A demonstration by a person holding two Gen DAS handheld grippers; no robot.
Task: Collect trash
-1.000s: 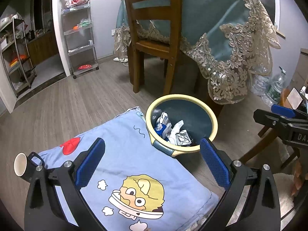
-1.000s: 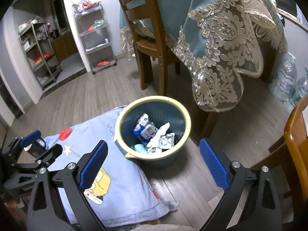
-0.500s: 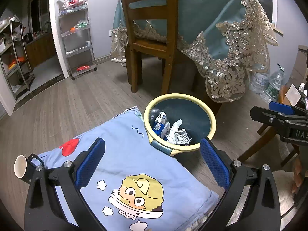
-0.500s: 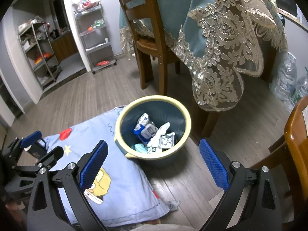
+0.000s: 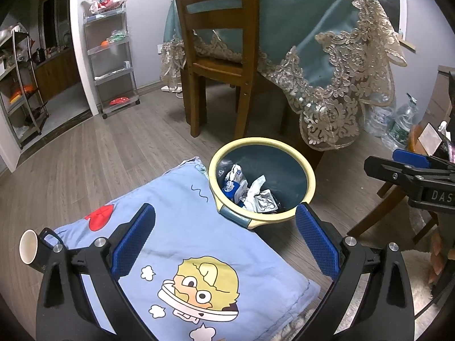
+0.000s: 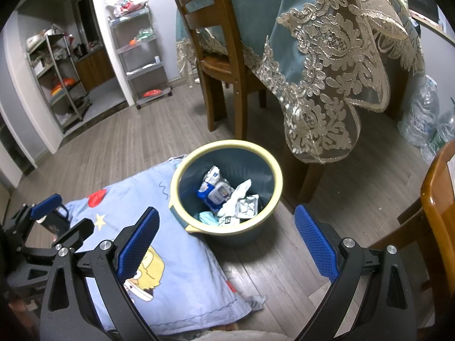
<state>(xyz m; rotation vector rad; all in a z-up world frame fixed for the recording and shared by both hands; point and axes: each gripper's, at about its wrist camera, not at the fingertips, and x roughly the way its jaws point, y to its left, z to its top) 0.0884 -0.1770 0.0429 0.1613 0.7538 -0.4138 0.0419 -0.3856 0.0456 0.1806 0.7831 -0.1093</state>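
Nearest the lens, the left gripper (image 5: 224, 244) has its two black fingers spread wide, their blue pads finely ribbed, with nothing between them. It hangs above a soft pale-blue cushion (image 5: 182, 227) printed with a yellow-haired cartoon face, a red heart and small white clouds. The right gripper (image 6: 227, 241) is likewise wide open and empty, over the cushion's edge and the bare floor. At the cushion's left corner a dark mug (image 5: 35, 251) with a white interior lies tipped on its side; whether it rests on the cushion or the floor is hard to tell.

Just beyond the cushion, touching its far corner, stands the trash bin (image 6: 273, 167): a round, dark teal plastic bucket with a cream rim. Inside it lies the trash (image 6: 227, 199): a blue-and-white wipes packet, crumpled white paper, a silvery wrapper and something pale turquoise.

The floor (image 6: 119, 147) is grey wood-grain planking. Behind the bin a wooden slat-back chair (image 5: 219, 65) stands against a table draped in a teal tablecloth (image 5: 298, 37) with a beige lace border hanging in scallops. Further left, grey metal shelf racks (image 5: 113, 62) stand by a doorway. Clear plastic bottles (image 6: 423, 116) cluster on the floor at right.
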